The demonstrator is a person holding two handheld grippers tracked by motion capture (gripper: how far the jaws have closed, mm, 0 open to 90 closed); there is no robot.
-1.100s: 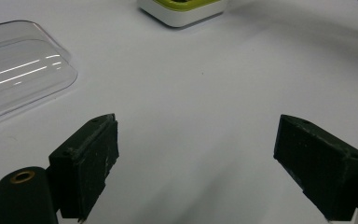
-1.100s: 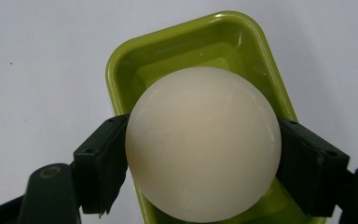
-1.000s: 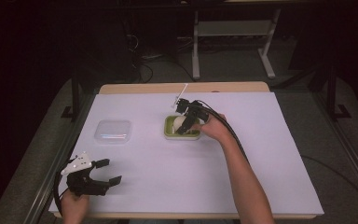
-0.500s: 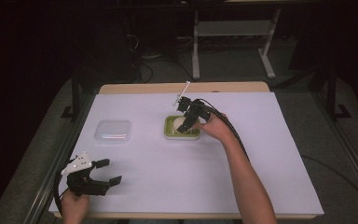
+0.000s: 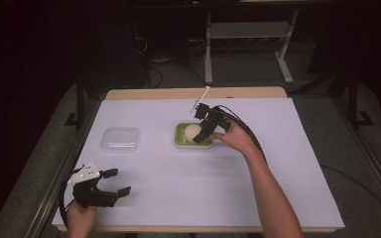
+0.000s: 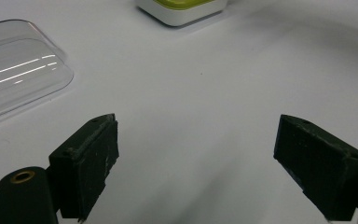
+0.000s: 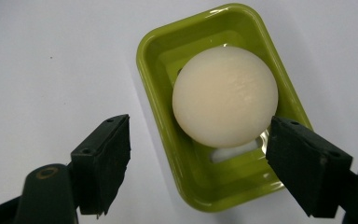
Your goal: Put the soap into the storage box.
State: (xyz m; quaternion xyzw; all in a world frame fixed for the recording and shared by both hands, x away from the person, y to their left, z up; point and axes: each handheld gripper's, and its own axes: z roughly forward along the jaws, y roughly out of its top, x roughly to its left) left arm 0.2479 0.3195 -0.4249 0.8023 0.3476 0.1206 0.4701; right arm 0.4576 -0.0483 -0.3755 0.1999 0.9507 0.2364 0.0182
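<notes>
The right arm reaches forward across the table [image 5: 287, 163], and the right gripper [image 5: 204, 130] points down at the green tray [image 5: 179, 135] near the table's middle. Its jaws are spread wide and hold nothing. A pale ball [image 7: 225, 95] lies in the tray [image 7: 158, 107]; in the right gripper view one jaw is beside the ball over the tray's rim, the other is over the table outside the tray. The left gripper [image 5: 110, 182] is at the near left corner, jaws also spread and empty. A clear lid [image 5: 120, 139] lies between this gripper and the tray, apart from both.

dark room, grey floor [image 5: 178, 79], white-covered table [image 5: 188, 198]
</notes>
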